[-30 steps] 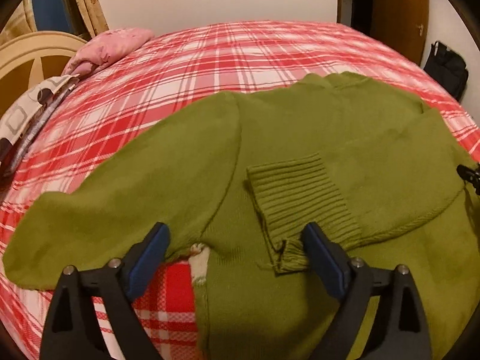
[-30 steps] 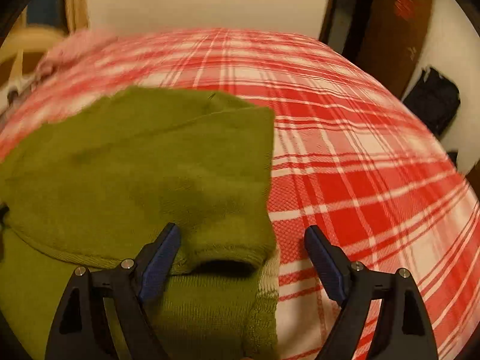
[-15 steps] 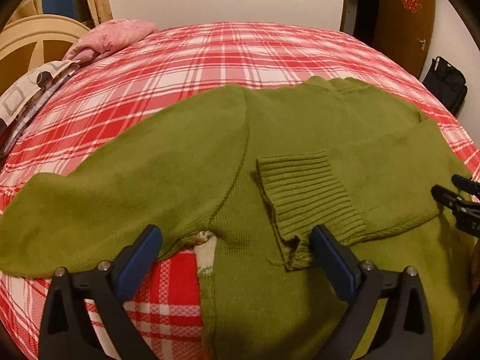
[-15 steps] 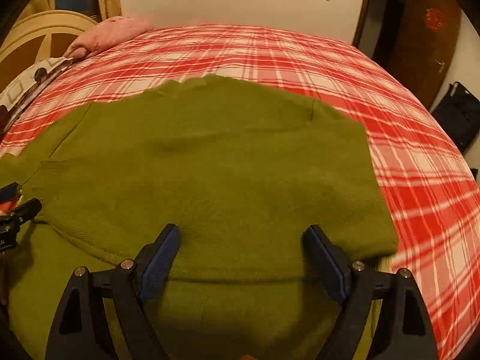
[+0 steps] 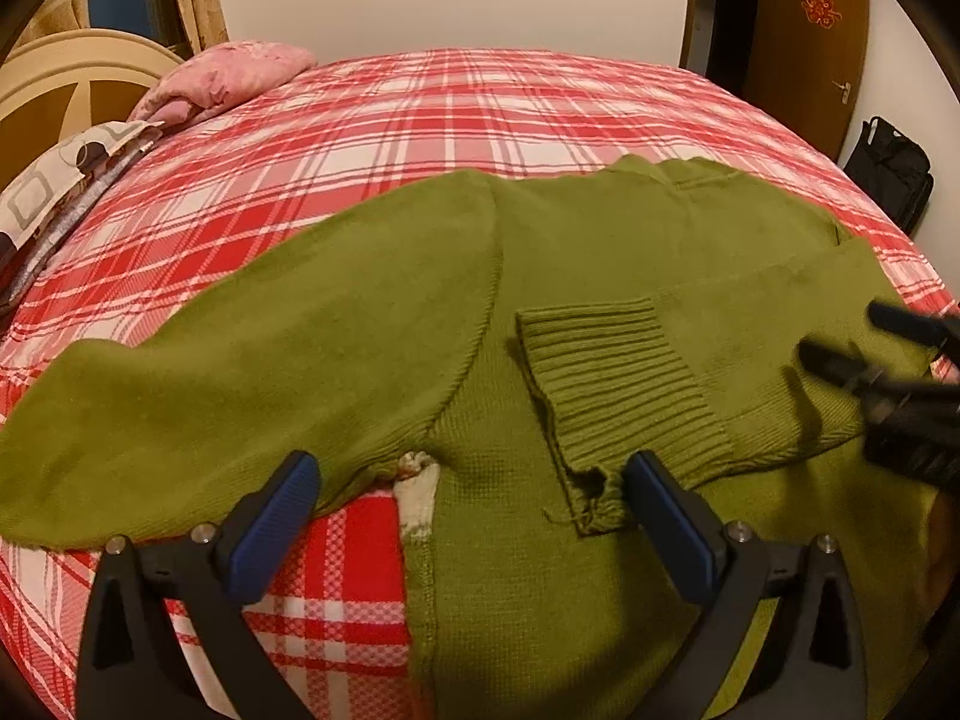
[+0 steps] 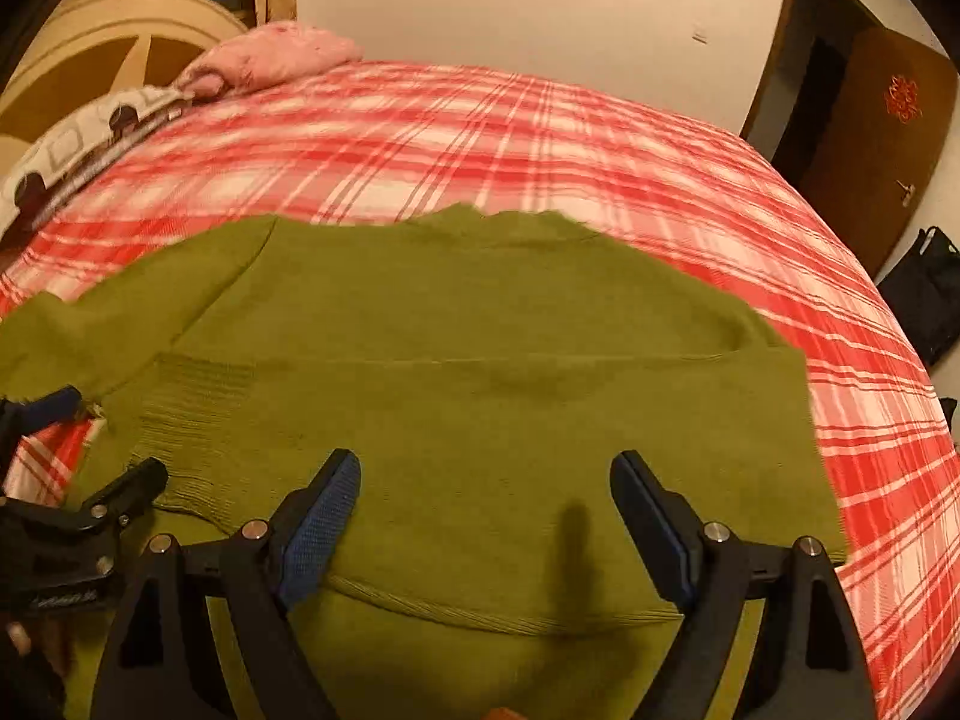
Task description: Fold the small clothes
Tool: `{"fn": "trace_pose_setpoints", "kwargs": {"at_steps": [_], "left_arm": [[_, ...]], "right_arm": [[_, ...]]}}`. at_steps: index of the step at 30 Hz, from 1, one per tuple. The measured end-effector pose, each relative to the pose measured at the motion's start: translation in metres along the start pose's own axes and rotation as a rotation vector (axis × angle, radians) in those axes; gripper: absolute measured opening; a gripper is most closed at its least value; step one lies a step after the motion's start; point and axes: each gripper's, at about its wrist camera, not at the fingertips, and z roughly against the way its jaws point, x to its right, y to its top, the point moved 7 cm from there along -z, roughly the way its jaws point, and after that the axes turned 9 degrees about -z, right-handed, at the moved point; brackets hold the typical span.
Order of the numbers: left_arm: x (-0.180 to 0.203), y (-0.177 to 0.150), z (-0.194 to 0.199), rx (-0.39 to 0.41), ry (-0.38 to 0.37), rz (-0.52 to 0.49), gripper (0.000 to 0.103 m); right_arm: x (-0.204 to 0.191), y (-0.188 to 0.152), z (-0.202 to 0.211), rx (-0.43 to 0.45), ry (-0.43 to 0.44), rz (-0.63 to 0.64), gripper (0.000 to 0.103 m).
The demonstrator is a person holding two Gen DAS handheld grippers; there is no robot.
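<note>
Plaid bed [image 5: 480, 102] fills both views; your green sweater [image 5: 600, 252] lies flat across its near half. One sleeve is folded over the body, its ribbed cuff [image 5: 606, 378] resting mid-chest; the other sleeve [image 5: 240, 372] stretches out to the left, unfolded. Your left gripper [image 5: 468, 516] has just let its jaws widen to full spread, nothing pinched, cuff lying free between them. Your right gripper [image 6: 486, 510] has slid left across the sweater, jaws apart and empty. First sleeve looks done; the left one likely comes next.
</note>
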Motion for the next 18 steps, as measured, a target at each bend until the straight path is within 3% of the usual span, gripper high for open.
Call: {"fn": "trace_pose_setpoints", "kwargs": {"at_steps": [2,12,18], "left_arm": [[0.000,0.000,0.000,0.001,-0.003,0.001,0.103],[-0.003,-0.003,0.005,0.016,-0.008,0.013,0.103],[-0.024,-0.012,0.025,0.053,-0.042,0.102,0.103]], "right_arm": [[-0.004,-0.014,-0.012,-0.045,-0.007,-0.002,0.086],[-0.003,-0.024,-0.009,-0.022,-0.010,-0.024,0.086],[-0.007,-0.032,0.004,0.000,-0.034,0.006,0.086]]}}
